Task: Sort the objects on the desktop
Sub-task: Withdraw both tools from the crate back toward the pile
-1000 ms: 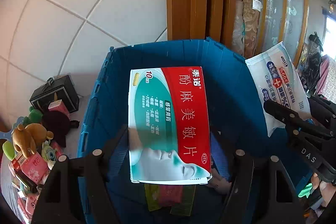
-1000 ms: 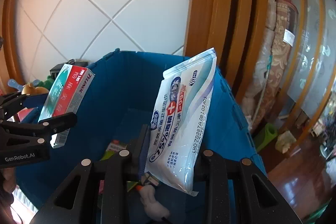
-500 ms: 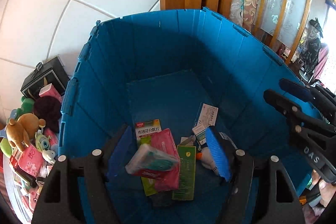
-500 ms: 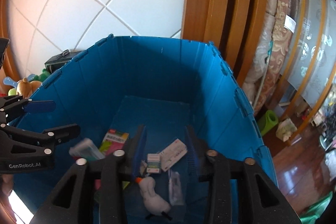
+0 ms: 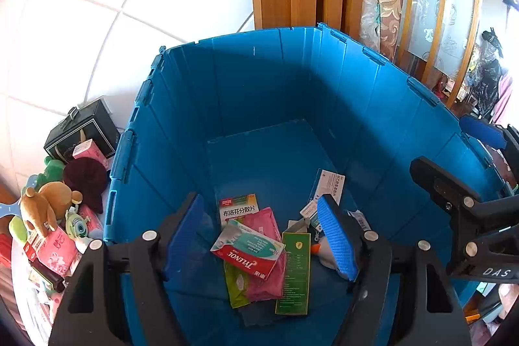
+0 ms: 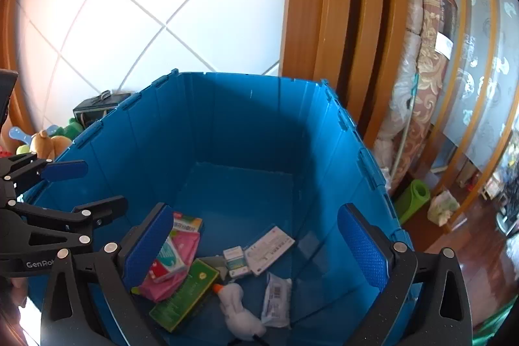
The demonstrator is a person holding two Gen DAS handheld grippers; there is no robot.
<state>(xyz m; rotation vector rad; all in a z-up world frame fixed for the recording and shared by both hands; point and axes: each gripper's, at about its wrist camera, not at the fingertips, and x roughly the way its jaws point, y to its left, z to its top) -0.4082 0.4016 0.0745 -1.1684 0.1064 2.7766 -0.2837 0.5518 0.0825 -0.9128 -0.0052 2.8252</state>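
Both grippers hover over a deep blue crate [image 5: 259, 86] [image 6: 227, 119]. My left gripper [image 5: 259, 206] [image 6: 90, 187] is open with nothing between its blue pads. Below it, the red-and-teal Tylenol box [image 5: 248, 248] [image 6: 167, 261] lies on a pink packet [image 5: 266, 219] on the crate floor. My right gripper [image 6: 256, 213] [image 5: 454, 151] has its jaws opening wide, with nothing between them. The white wipes pack [image 6: 275, 297] lies flat on the crate floor beside a white plush duck [image 6: 236, 307] and a green box [image 6: 185, 294].
Left of the crate there is a pile of toys and boxes: a teddy bear [image 5: 42, 206], a black case [image 5: 81, 132] and pink cartons [image 5: 55, 248]. A wooden door frame [image 6: 324, 21], a rolled rug [image 6: 421, 54] and a green mat roll [image 6: 415, 196] stand at the right.
The Tylenol box left my left gripper and the wipes pack left my right gripper. Both now lie in the crate. The right jaws have spread much wider.
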